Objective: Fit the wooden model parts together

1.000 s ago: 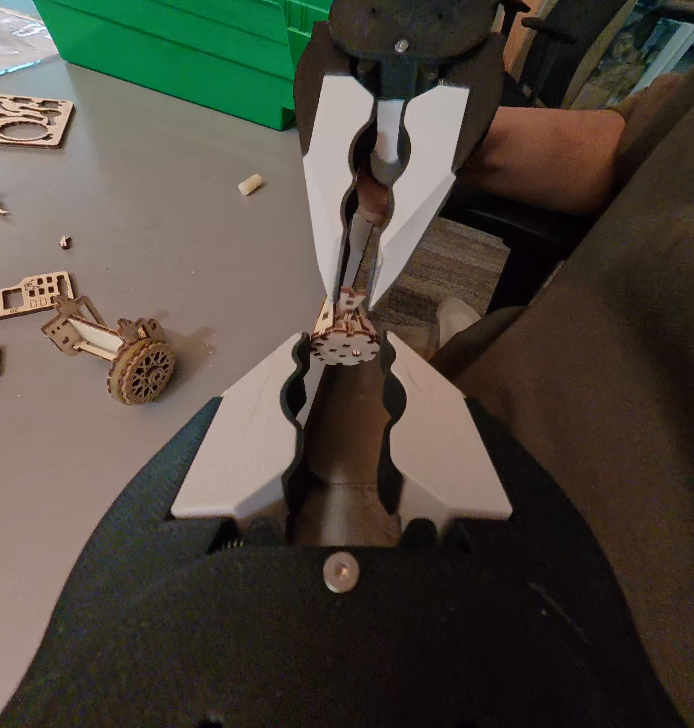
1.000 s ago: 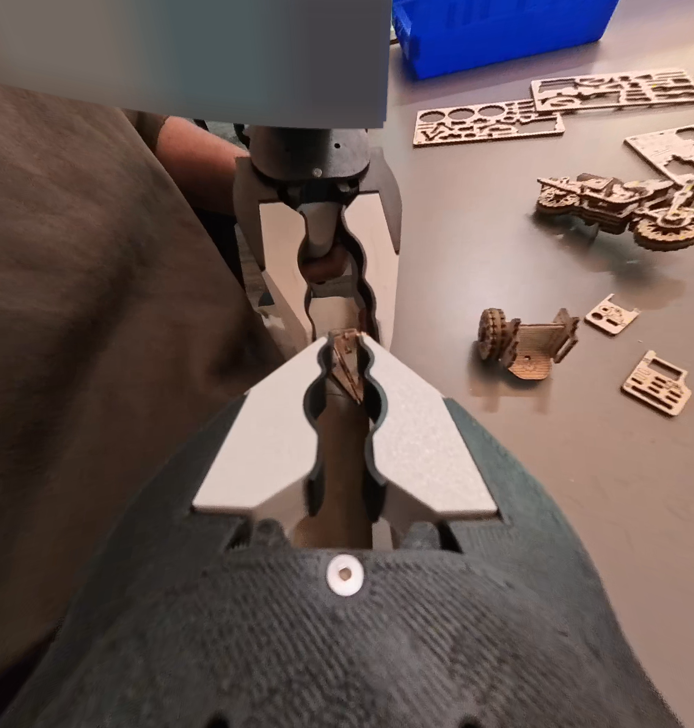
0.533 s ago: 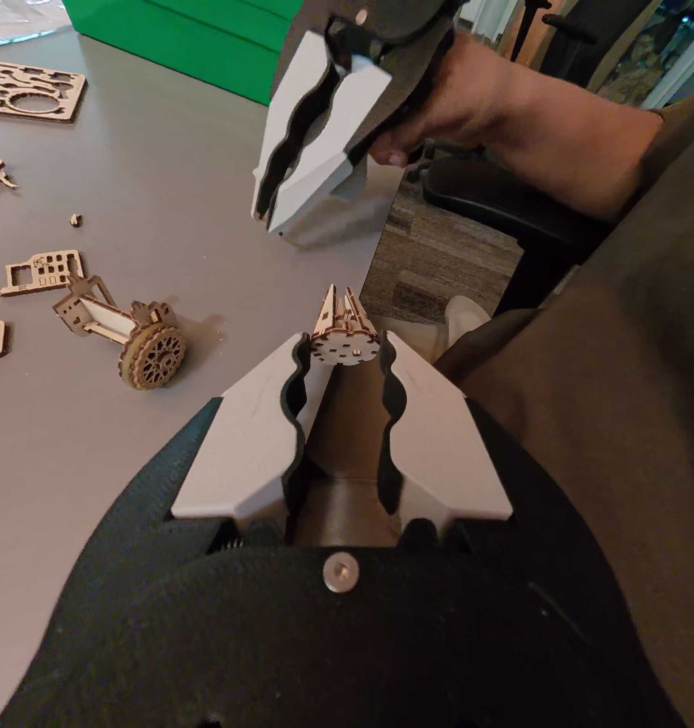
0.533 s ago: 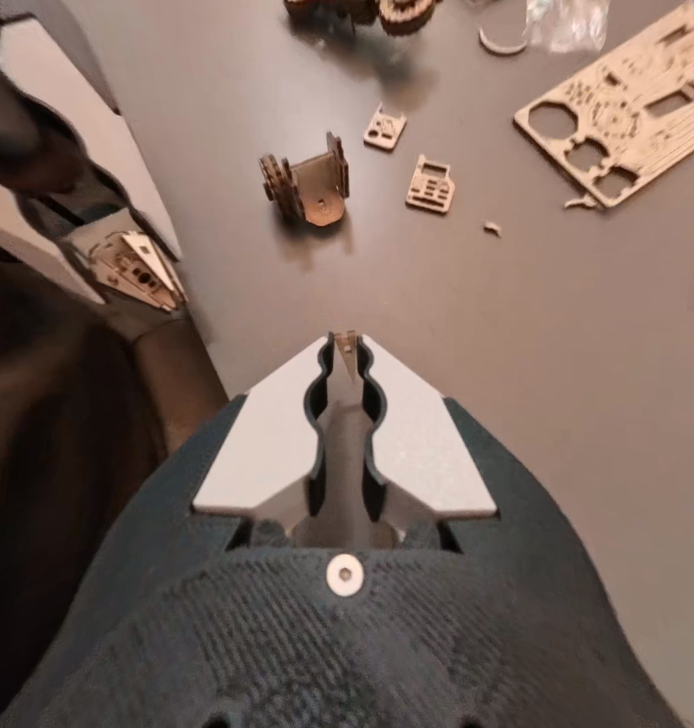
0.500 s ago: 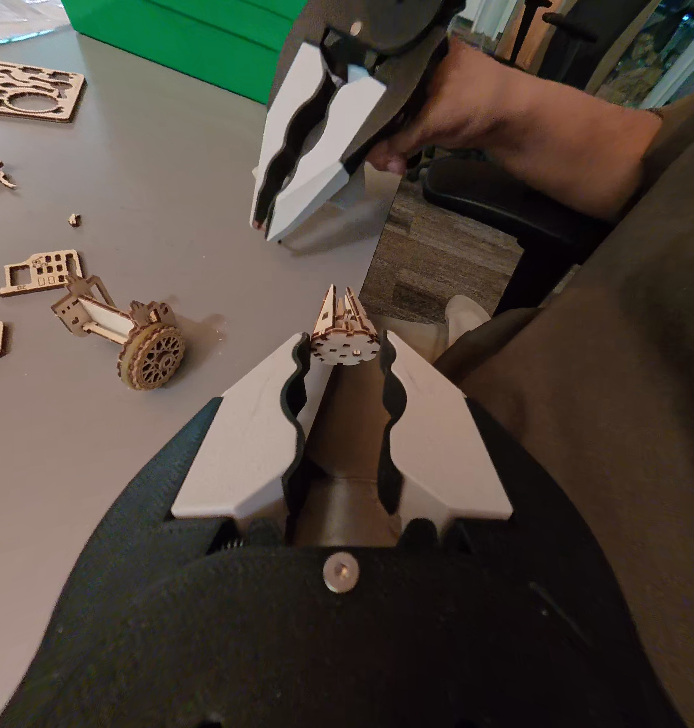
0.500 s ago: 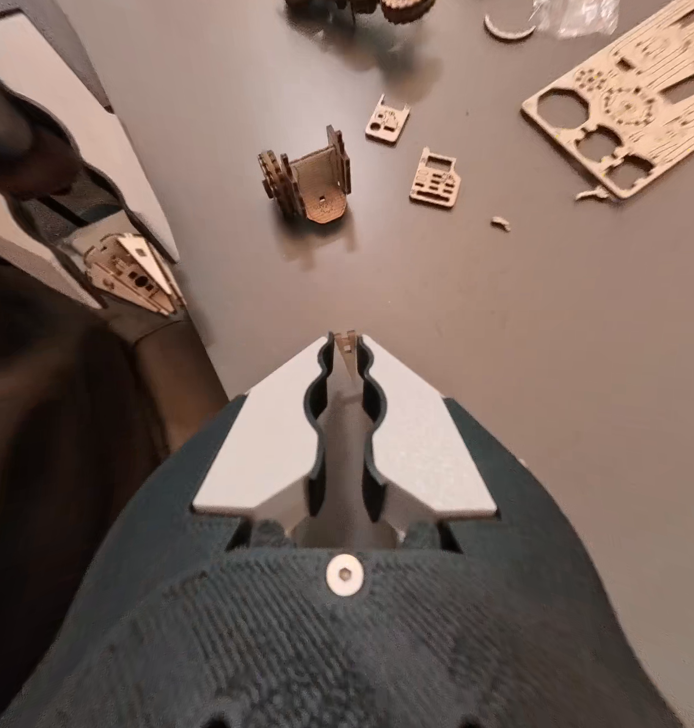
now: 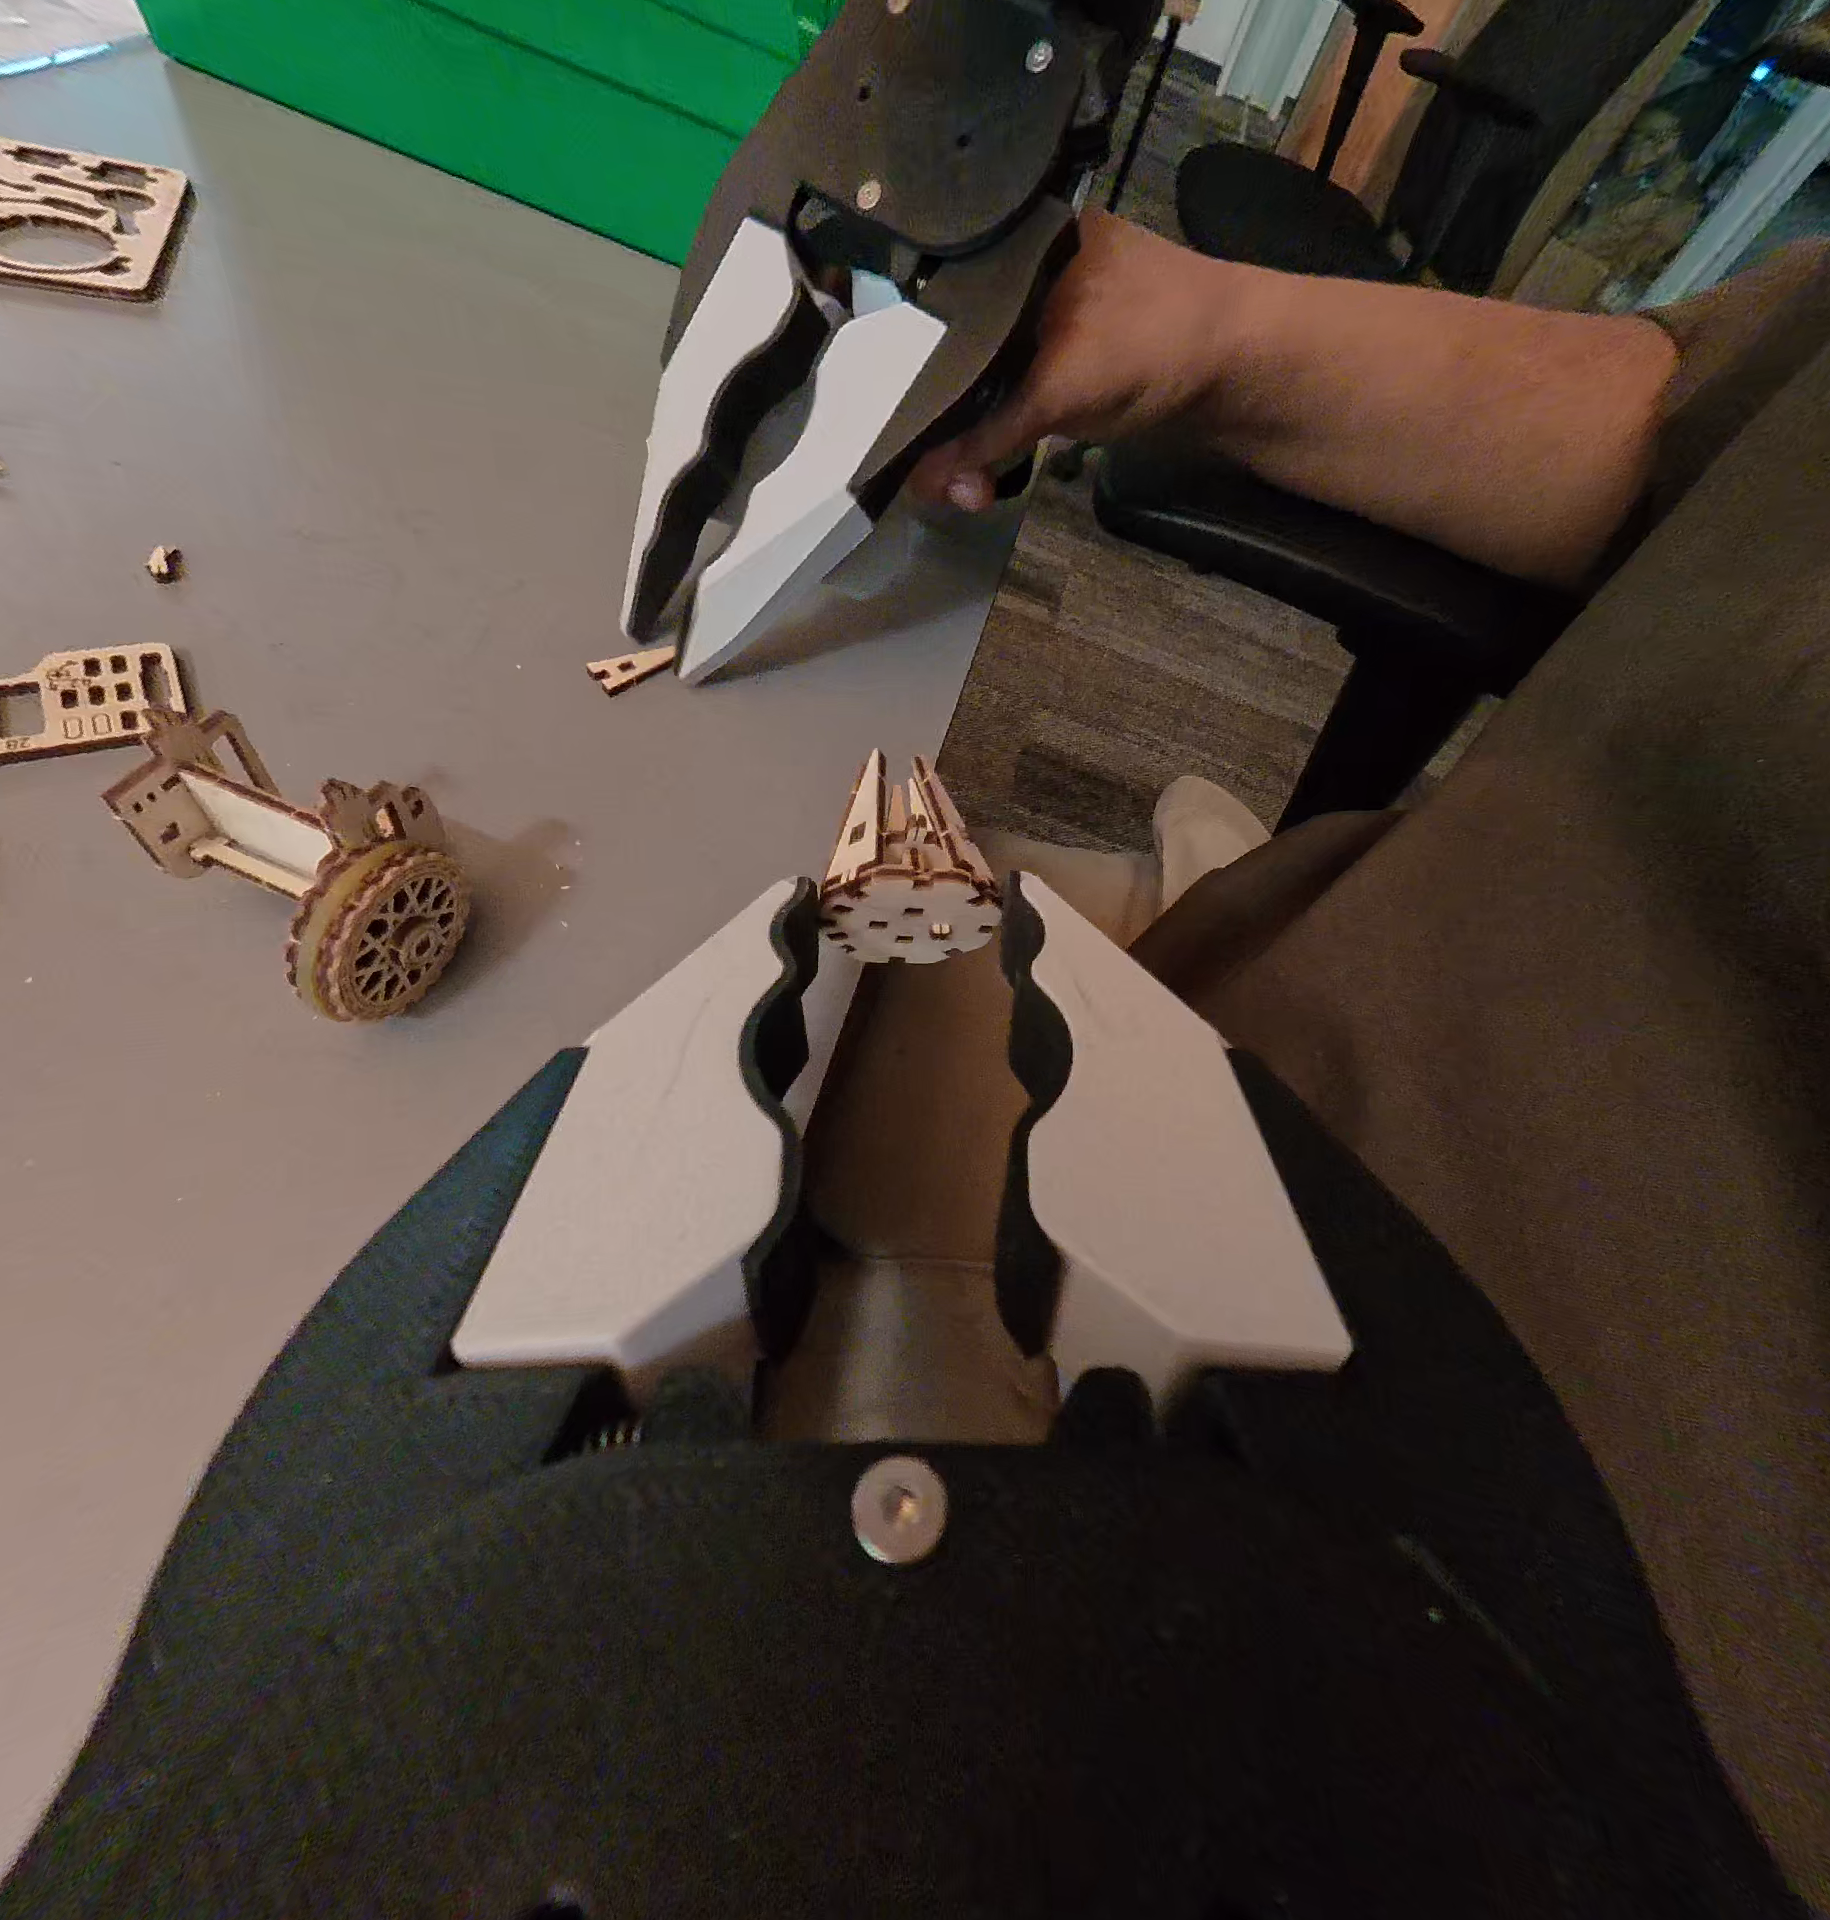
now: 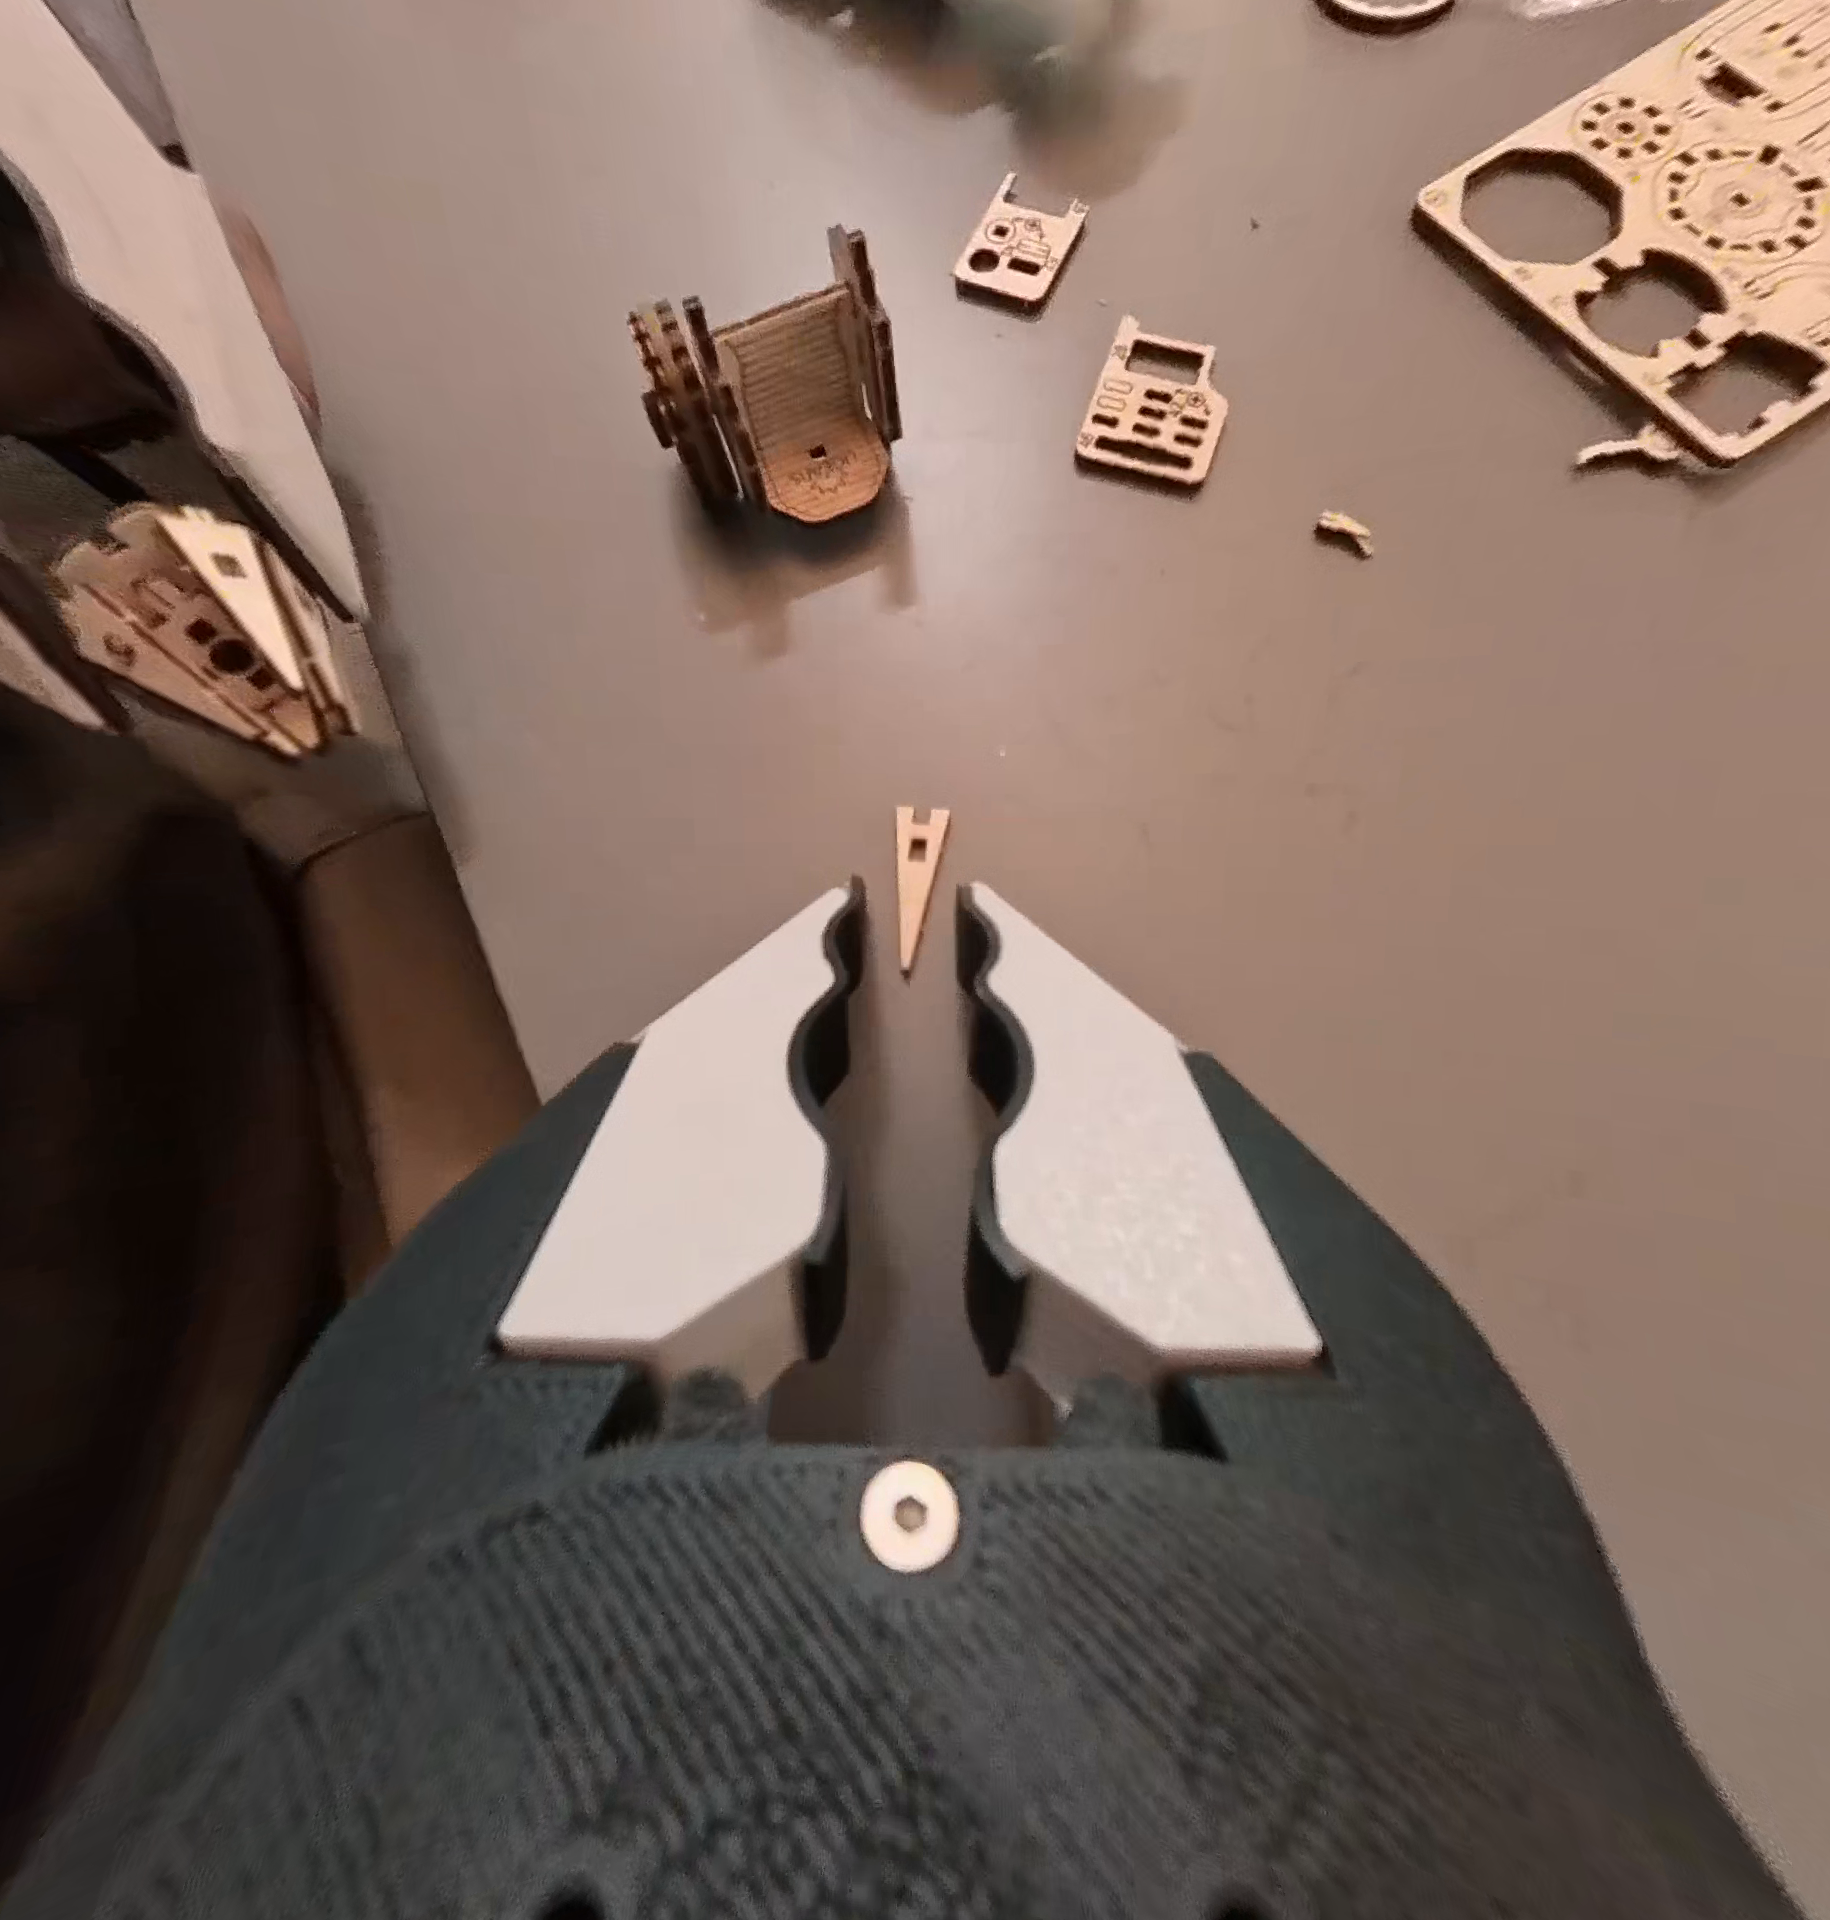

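Observation:
My left gripper (image 7: 906,888) is shut on a small wooden cone-shaped assembly (image 7: 906,914), held by its round slotted base off the table's edge, above a person's lap. It also shows at the left of the right wrist view (image 8: 204,623). My right gripper (image 8: 906,896) is open and low over the grey table (image 8: 1306,831). A thin wooden wedge piece (image 8: 919,883) lies on the table between its tips, touching neither finger. In the left wrist view the right gripper (image 7: 667,639) stands tip-down at the table, with the wedge (image 7: 630,665) flat beside it.
A wheeled wooden sub-assembly (image 7: 298,862), a flat slotted panel (image 7: 69,701) and a punched sheet (image 7: 59,223) lie to the left. A green bin (image 7: 475,94) stands behind. Two small panels (image 8: 1150,405) and another sheet (image 8: 1669,229) lie ahead. The table edge is near the grippers.
My right gripper drew back from the cone with the wedge, went down to the table, opened and let the wedge go. My left gripper kept the cone still.

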A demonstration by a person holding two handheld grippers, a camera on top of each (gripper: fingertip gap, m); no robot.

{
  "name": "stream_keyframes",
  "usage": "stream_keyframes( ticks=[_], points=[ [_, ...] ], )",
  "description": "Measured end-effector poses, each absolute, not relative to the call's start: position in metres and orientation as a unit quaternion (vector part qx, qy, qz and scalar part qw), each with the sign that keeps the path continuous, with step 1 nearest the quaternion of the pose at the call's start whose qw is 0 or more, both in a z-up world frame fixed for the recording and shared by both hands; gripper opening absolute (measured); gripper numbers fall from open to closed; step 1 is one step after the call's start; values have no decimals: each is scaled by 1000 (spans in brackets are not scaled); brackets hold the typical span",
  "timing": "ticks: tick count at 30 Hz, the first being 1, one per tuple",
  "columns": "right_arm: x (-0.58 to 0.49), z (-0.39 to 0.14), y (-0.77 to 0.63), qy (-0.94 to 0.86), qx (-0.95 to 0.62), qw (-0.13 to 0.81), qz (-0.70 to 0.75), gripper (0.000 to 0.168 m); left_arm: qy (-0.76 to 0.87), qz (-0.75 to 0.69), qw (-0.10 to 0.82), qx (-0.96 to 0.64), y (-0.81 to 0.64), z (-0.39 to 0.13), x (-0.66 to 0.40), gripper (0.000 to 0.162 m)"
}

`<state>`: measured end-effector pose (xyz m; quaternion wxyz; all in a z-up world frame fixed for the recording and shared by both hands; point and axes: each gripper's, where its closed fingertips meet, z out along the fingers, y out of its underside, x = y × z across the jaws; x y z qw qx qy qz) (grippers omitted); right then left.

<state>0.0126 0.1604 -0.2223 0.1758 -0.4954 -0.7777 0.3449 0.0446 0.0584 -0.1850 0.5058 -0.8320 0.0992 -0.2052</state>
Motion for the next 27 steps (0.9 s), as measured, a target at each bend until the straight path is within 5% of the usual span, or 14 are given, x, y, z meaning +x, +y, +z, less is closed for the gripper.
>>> stream_keyframes(
  ticks=[1, 12, 27],
  points=[
    [10, -223, 161, -777, -496, 184, 342, 9, 99, -205, 506, -832, 58, -185, 44, 33],
    [44, -155, 67, -818, -283, 129, 484, 4, 116, -230, 492, -831, 54, -188, 52, 33],
    [68, -177, 45, -896, -202, 93, 385, 4, 175, -232, 473, -832, 47, -195, 74, 33]
  ],
)
